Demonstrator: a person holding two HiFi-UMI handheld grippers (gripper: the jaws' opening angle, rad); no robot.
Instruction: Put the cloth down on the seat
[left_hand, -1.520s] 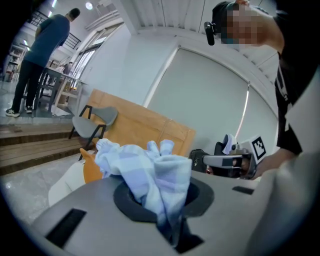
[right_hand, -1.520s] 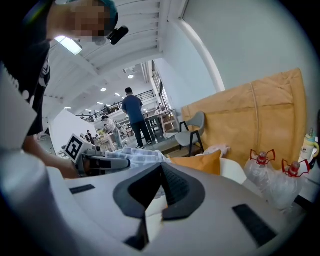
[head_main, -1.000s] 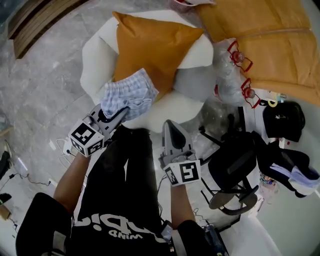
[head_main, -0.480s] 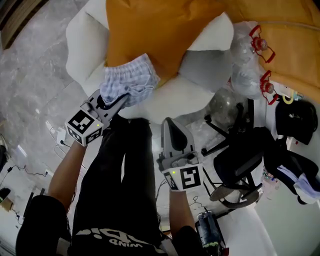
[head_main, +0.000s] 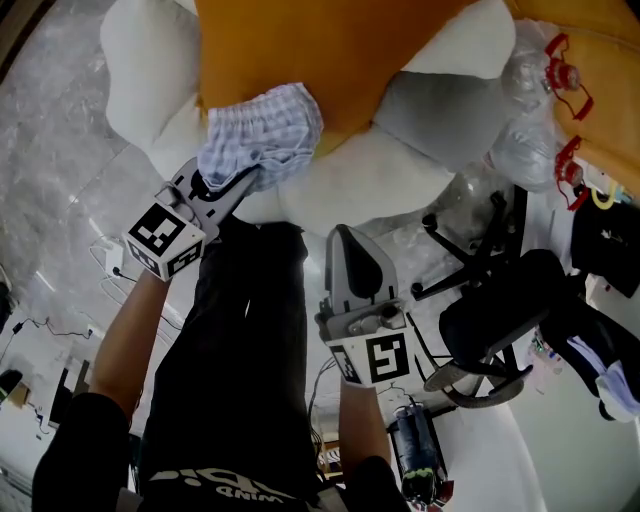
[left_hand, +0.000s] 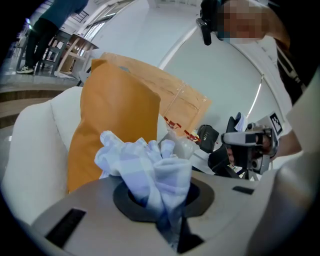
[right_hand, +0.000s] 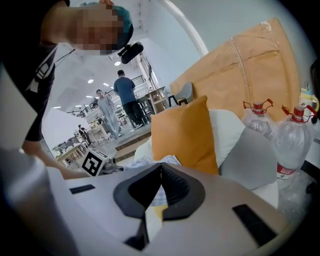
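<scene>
The left tongs (head_main: 240, 183) are clamped on the cloth (head_main: 262, 138), a pale blue checked piece bunched into a loose wad. In the left gripper view it rises out of the throat of the tongs in crumpled folds, pinched low down where the two sides meet. In the head view the wad sits in the upper left-centre of the frame, over the front edge of the white seat (head_main: 370, 190) and partly across the lower corner of the orange cushion (head_main: 320, 60) that leans against the seat back. Whether any fold already rests on the seat cannot be told from these views; the bulk of it looks carried by the tongs, not by the upholstery.

The right tongs (head_main: 347, 240) are closed with nothing between them. They are at lower centre of the head view, short of the seat's front edge and well apart from the cloth. A grey cushion (head_main: 440, 110) lies on the seat toward the upper right, and two bottles (right_hand: 292, 145) stand beyond it.

As a judgement, the carry to the seat is largely done: the cloth is at the seat, over bare white upholstery. What is left is the last lowering until the fabric lies on the seat, then opening the left tongs and drawing them clear without dragging the cloth back off the edge.
</scene>
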